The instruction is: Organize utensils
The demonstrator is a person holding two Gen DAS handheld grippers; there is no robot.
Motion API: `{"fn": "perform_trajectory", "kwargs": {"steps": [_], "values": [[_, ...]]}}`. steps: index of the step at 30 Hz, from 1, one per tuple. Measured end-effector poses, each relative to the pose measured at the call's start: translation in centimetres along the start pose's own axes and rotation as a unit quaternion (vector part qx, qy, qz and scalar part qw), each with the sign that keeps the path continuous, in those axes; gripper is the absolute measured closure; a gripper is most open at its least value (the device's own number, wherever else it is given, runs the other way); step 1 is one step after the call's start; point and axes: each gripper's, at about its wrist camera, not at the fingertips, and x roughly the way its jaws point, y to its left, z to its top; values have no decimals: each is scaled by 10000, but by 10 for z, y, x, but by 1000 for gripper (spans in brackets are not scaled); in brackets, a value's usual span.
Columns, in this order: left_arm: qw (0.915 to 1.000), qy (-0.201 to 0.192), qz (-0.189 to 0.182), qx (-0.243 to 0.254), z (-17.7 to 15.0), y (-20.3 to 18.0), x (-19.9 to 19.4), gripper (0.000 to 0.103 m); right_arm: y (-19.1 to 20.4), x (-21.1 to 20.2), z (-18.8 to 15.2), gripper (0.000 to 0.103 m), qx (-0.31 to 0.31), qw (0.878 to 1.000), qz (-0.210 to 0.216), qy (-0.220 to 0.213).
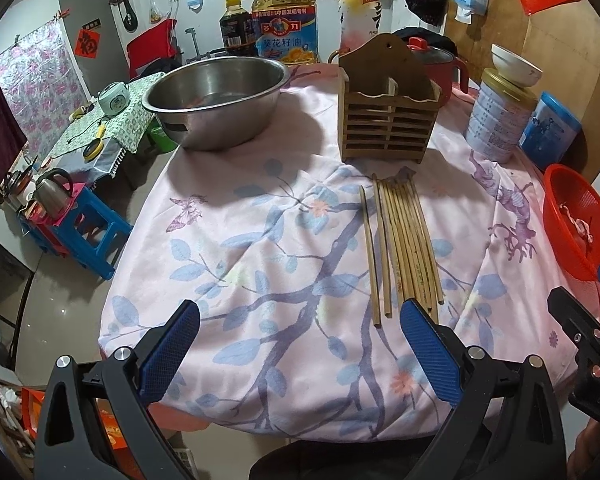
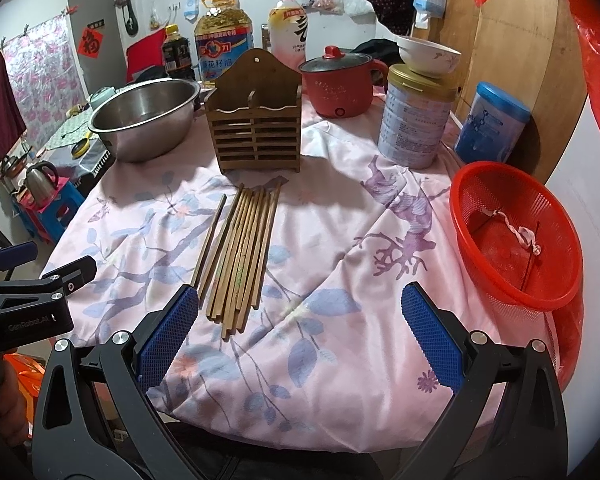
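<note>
Black gripper frames, blue textured pads, silver screws

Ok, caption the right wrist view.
Open right gripper above loose chopsticks before an empty wooden holder.

Your two grippers hung wide-jawed over the near edge of the tablecloth, with bare cloth ahead of the left gripper. The chopsticks lay flat in front, reaching the foot of the wooden holder; the way along them was open from above. Left of the holder the steel basin blocked that side. To the right, the tin stood well apart, leaving a lane of cloth, and the red basket hemmed the right gripper at the table's edge.
</note>
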Motion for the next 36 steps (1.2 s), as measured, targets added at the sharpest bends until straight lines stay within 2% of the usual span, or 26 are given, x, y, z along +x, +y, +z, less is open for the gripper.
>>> {"fn": "perform_trajectory", "kwargs": {"steps": [36], "values": [[10000, 35, 41, -26, 2, 4, 8, 5, 0, 11, 4, 5, 36, 9999, 30, 93]]}}
